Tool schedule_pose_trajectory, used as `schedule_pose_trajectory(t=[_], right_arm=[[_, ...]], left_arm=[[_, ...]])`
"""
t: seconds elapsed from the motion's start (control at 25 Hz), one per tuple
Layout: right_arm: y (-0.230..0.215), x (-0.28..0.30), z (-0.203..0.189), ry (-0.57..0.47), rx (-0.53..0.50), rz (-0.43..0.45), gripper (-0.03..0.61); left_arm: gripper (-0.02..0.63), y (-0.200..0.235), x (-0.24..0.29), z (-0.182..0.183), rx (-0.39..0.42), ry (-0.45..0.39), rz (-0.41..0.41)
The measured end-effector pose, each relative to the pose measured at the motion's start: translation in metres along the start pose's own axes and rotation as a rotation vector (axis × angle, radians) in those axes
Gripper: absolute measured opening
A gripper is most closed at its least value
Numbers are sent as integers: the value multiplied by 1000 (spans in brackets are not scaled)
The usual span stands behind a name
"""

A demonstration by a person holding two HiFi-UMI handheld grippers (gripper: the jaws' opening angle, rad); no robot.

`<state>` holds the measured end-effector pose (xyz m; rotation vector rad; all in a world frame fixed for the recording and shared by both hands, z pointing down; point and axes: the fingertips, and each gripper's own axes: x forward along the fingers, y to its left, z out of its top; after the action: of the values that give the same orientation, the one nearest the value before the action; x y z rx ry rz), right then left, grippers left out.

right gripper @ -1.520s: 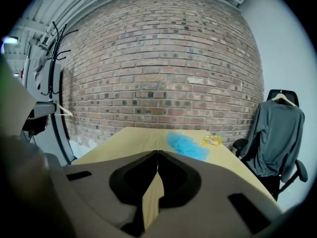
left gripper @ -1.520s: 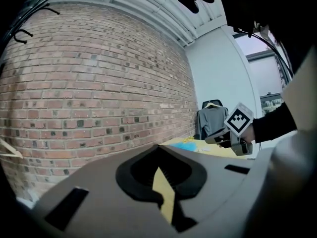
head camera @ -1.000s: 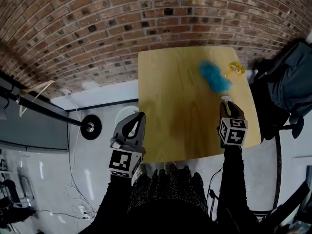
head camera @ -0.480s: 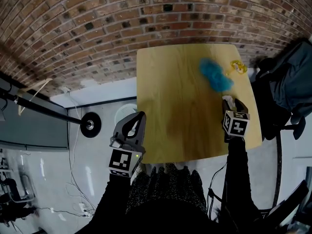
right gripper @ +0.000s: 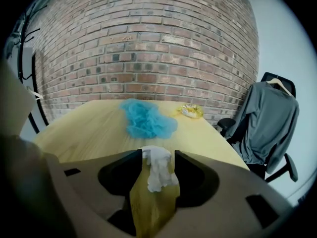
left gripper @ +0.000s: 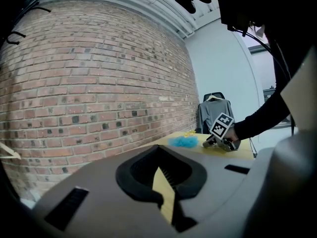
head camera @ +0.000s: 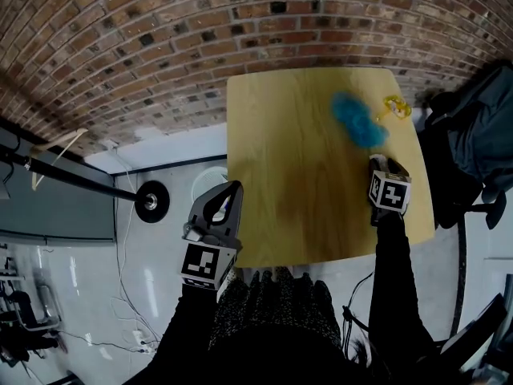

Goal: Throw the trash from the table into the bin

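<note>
A crumpled white tissue [right gripper: 157, 166] lies on the wooden table [head camera: 288, 175] between the fingers of my right gripper [right gripper: 158, 155]. Its jaws are opening, and the right pad stands clear of the tissue. In the head view that gripper [head camera: 379, 164] sits low at the table's right edge. Just beyond it lies a blue fluffy bundle [head camera: 357, 120] [right gripper: 146, 119], and farther off a yellow wrapper [head camera: 393, 108] [right gripper: 190, 111]. My left gripper [head camera: 232, 189] [left gripper: 158, 152] hangs off the table's left front corner, fingertips together, holding nothing. Under it, half hidden, is a white round bin [head camera: 204, 180].
A brick wall runs behind the table. A grey jacket on an office chair [head camera: 473, 135] stands at the right edge. A black round base [head camera: 151, 201] and cables lie on the floor at the left.
My right gripper has dropped toward the tabletop and moved a little forward, and its jaws have spread wider around the tissue. The left gripper has stayed put.
</note>
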<state>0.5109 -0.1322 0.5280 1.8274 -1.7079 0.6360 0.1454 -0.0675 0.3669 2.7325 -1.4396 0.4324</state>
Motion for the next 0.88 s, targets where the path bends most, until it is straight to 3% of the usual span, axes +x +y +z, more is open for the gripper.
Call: schedule_pose_trajectory(t=[0.28, 0.36, 0.44, 0.88], right_arm=[[3, 2, -3, 24, -36, 6, 202], [7, 2, -4, 35, -66, 7, 156], [11, 3, -7, 47, -120, -8, 52], [11, -9, -5, 29, -84, -44, 37]], left_arm=[[6, 1, -1, -1, 6, 4, 4], [6, 2, -2, -1, 14, 5, 2], [6, 4, -3, -1, -3, -1, 12], [6, 15, -14, -5, 1, 0, 22]])
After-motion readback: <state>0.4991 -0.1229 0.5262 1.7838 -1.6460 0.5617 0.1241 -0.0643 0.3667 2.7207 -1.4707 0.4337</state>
